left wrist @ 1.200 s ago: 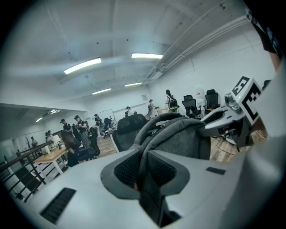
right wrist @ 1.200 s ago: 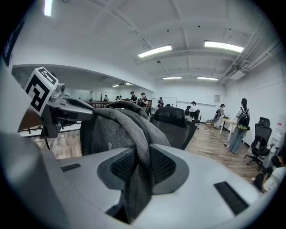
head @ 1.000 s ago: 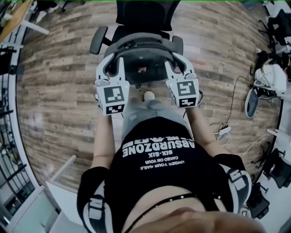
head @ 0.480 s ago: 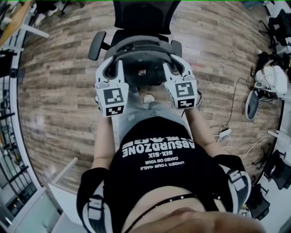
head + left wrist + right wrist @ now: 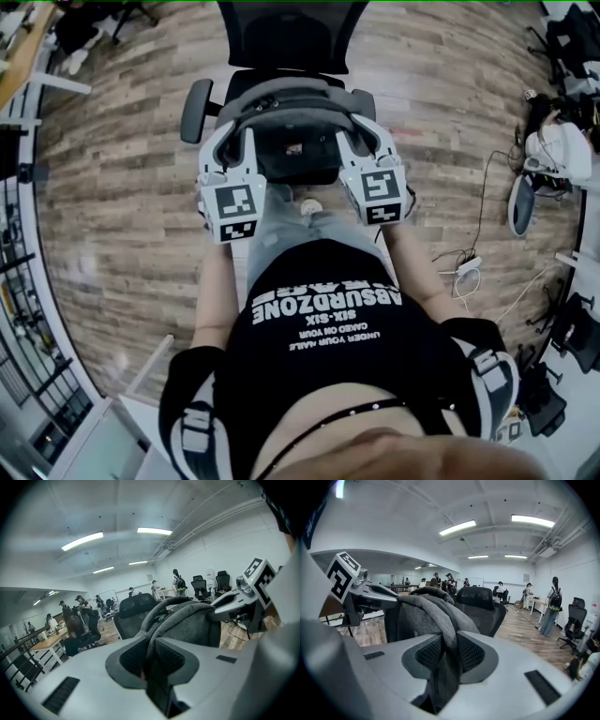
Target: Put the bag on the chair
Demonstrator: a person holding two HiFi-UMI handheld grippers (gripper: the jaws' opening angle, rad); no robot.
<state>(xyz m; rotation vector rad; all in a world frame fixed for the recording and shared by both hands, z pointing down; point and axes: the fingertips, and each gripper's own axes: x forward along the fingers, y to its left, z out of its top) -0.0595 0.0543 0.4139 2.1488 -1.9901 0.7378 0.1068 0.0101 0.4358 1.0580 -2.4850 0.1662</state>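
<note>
Wood-plank floor [image 5: 122,187] fills the head view. At 3 o'clock we note a white power strip [image 5: 466,266] with thin cables trailing toward the edge. Nearer 2 o'clock, a white rounded device [image 5: 553,150] sits beside a dark oval dish [image 5: 520,206]. A metal railing [image 5: 19,309] runs along 9 o'clock. Left gripper view: ceiling light strips [image 5: 82,541] at 11 o'clock, and standing people [image 5: 83,605] at 9 o'clock near a wooden desk [image 5: 47,641]. Right gripper view: we log a standing person [image 5: 552,604] at 3 o'clock, with a spare office chair [image 5: 574,623] just beside.
</note>
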